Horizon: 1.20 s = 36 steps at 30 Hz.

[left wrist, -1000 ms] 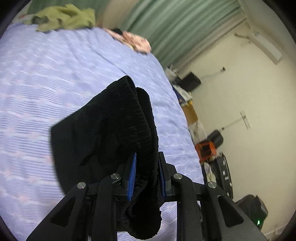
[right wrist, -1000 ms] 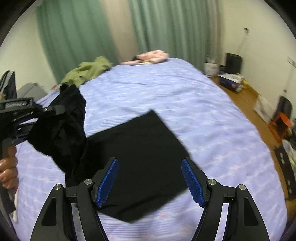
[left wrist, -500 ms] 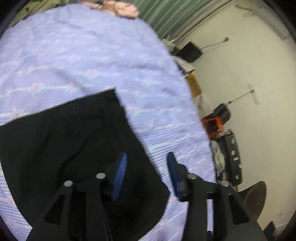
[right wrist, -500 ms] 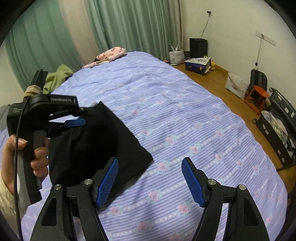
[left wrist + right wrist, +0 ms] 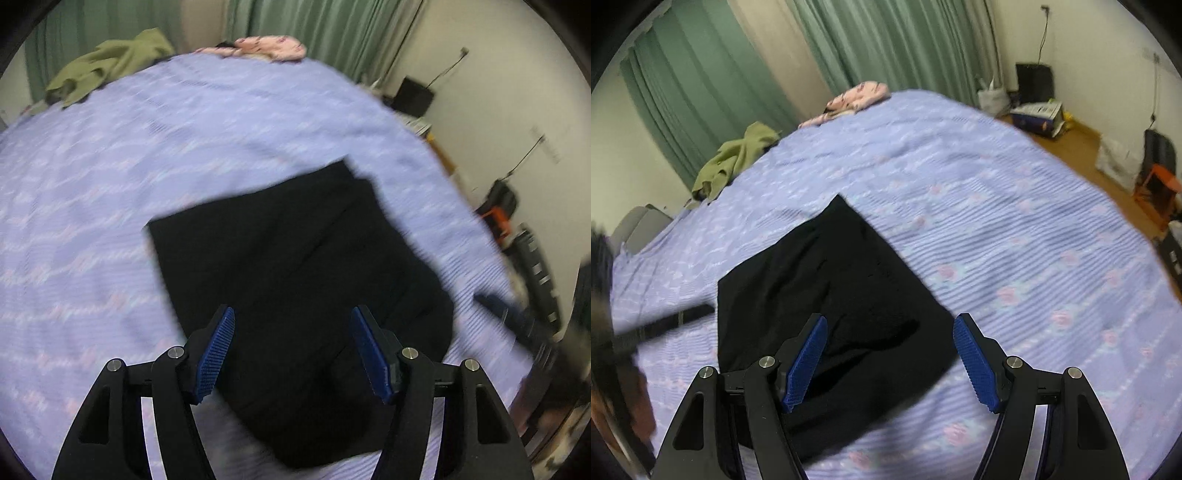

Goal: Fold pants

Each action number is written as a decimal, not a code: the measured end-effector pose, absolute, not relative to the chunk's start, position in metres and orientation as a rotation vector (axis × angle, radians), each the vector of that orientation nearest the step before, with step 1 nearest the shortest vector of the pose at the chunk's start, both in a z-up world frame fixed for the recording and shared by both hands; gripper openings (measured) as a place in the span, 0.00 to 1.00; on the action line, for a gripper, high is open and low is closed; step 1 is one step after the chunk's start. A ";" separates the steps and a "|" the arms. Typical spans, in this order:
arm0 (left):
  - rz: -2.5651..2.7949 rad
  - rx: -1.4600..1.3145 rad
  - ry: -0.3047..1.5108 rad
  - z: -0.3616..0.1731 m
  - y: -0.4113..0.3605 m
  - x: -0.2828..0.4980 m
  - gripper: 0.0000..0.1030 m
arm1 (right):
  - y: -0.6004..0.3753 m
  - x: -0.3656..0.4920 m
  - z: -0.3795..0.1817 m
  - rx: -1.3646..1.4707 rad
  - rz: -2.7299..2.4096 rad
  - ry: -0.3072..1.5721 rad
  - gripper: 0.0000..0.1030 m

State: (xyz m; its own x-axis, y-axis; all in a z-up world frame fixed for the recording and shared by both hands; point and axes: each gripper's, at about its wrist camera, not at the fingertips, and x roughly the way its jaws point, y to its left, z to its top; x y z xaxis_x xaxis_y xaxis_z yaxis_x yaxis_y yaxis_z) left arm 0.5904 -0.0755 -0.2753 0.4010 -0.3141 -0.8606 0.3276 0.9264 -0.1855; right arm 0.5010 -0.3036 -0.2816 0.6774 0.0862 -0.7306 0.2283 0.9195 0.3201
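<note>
black pants (image 5: 295, 266) lying folded flat on bed (image 5: 110, 177), near its front edge. left gripper (image 5: 291, 354) and right gripper (image 5: 890, 363) above pants, jaws spread, empty. fold looks done; next likely smoothing or final half-fold.

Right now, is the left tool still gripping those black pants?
No, the left tool hangs open above the black pants, which lie folded flat on the lilac bedspread, with nothing between its blue pads.
</note>
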 end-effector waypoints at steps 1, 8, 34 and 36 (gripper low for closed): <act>-0.396 0.029 1.096 -0.282 -0.072 0.583 0.63 | -0.303 0.507 -0.287 0.422 -0.075 0.841 0.70; -0.384 0.015 1.146 -0.314 -0.064 0.546 0.61 | -0.303 0.542 -0.328 0.540 -0.057 0.939 0.70; -0.276 0.028 1.011 -0.277 0.003 0.505 0.62 | -0.252 0.460 -0.262 0.344 -0.098 0.854 0.64; -0.268 0.019 1.000 -0.275 0.016 0.513 0.62 | -0.230 0.452 -0.264 0.362 0.000 0.880 0.62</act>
State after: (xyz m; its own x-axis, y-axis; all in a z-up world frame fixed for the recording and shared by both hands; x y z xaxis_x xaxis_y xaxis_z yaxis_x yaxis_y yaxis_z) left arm 0.5130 0.0164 -0.2746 0.5104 -0.2140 -0.8329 0.2310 0.9671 -0.1069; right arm 0.4517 -0.2301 -0.2639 0.6411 0.1478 -0.7531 0.1475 0.9392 0.3100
